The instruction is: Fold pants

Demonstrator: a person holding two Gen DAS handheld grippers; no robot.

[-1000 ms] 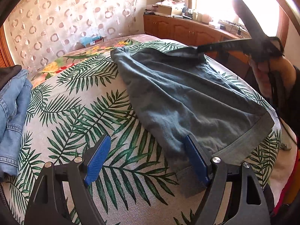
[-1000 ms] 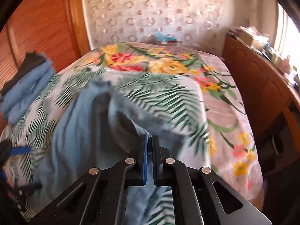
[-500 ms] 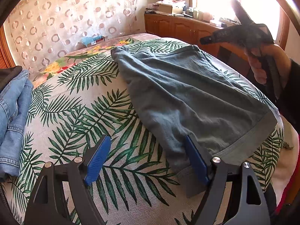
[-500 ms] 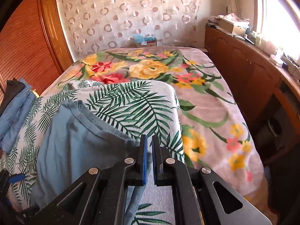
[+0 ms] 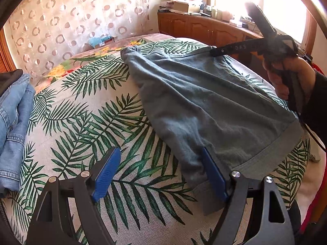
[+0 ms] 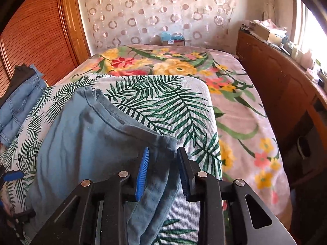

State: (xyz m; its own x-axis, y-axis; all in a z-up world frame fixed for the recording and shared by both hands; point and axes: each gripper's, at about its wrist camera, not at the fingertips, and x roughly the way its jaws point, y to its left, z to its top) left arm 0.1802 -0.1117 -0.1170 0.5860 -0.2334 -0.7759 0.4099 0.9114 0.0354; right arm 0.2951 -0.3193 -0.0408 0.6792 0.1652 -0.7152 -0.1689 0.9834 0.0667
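Note:
Grey-blue pants [image 5: 204, 102] lie folded on a palm-leaf cloth [image 5: 85, 122] on the bed; they also show in the right wrist view [image 6: 85, 143]. My left gripper [image 5: 161, 175] is open and low over the cloth, its right finger against the pants' near edge. My right gripper [image 6: 162, 159] is open, its jaws apart over the pants' far corner; nothing is held. It shows in the left wrist view [image 5: 216, 51] at the pants' far right corner.
A pile of folded jeans [image 5: 14, 126] lies at the left edge of the bed. A floral blanket [image 6: 235, 102] covers the bed beyond the cloth. Wooden cabinets [image 6: 286, 94] run along the right, a wooden wardrobe [image 6: 36, 36] stands on the left.
My right gripper has lowered the pants' corner onto the bed and opened, letting go of it. The left gripper has stayed open in the same place.

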